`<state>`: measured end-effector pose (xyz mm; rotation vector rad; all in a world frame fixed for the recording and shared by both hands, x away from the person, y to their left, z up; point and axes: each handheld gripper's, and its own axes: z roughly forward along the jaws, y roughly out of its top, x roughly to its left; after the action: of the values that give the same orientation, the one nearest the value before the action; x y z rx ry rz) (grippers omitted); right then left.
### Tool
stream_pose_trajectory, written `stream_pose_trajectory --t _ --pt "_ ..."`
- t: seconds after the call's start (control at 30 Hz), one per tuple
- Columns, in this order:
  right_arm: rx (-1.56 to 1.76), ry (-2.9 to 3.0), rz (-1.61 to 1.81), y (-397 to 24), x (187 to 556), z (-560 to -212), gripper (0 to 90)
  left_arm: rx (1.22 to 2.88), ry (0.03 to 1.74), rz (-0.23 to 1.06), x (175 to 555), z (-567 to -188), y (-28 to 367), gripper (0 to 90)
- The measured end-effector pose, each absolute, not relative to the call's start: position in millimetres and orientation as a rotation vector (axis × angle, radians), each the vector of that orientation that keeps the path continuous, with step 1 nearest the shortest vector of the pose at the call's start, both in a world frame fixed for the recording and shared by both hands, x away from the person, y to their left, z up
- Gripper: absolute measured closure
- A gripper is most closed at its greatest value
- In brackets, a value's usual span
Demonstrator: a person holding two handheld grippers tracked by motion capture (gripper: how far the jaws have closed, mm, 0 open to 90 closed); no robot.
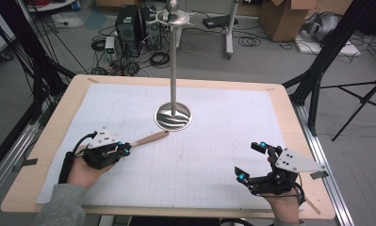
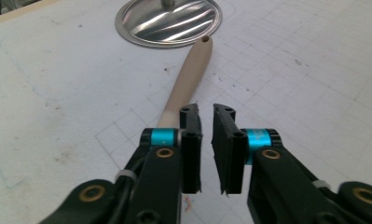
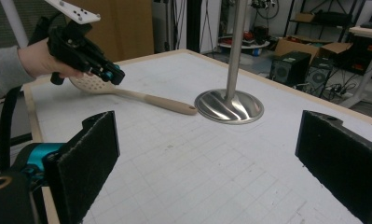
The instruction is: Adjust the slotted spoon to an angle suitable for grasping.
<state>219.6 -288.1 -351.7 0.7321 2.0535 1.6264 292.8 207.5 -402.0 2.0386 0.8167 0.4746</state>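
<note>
My left claw (image 1: 125,149) sits at the near left of the surface (image 1: 49,141), its jaws nearly together with a thin gap between them. In the left gripper view they hold nothing — the wooden handle of the spoon (image 2: 189,77) runs out from just behind the left jaw toward the stand's round metal base (image 2: 169,21), its tip almost touching the rim. From the right gripper view I can see the spoon's slotted bowl lying flat under the left claw (image 3: 110,73) and the hand gripping it, so the claw hangs right over the spoon (image 3: 132,95) rather than around it.

My right claw (image 1: 250,161) is at the near right, well apart from the spoon (image 1: 150,138), with its jaws spread wide and empty.

The surface is a pale wooden board covered by a white gridded sheet (image 1: 204,155), lightly smudged. A tall metal pole (image 1: 173,61) rises from the base (image 1: 173,117) near the middle — it stands between the two claws, toward the far side.

Around the surface I see a grey floor with tangled cables, computer towers (image 1: 129,23), cardboard boxes (image 1: 282,16) and black tripod legs (image 1: 360,101).
</note>
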Motion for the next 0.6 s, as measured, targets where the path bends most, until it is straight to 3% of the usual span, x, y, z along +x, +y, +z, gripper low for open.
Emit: stream_pose_trajectory --t 0.6 --pt "0.729 2.061 1.63 -286.2 221.6 -352.7 4.9 2.103 0.669 0.432 298.3 -379.8 246.7 40.1"
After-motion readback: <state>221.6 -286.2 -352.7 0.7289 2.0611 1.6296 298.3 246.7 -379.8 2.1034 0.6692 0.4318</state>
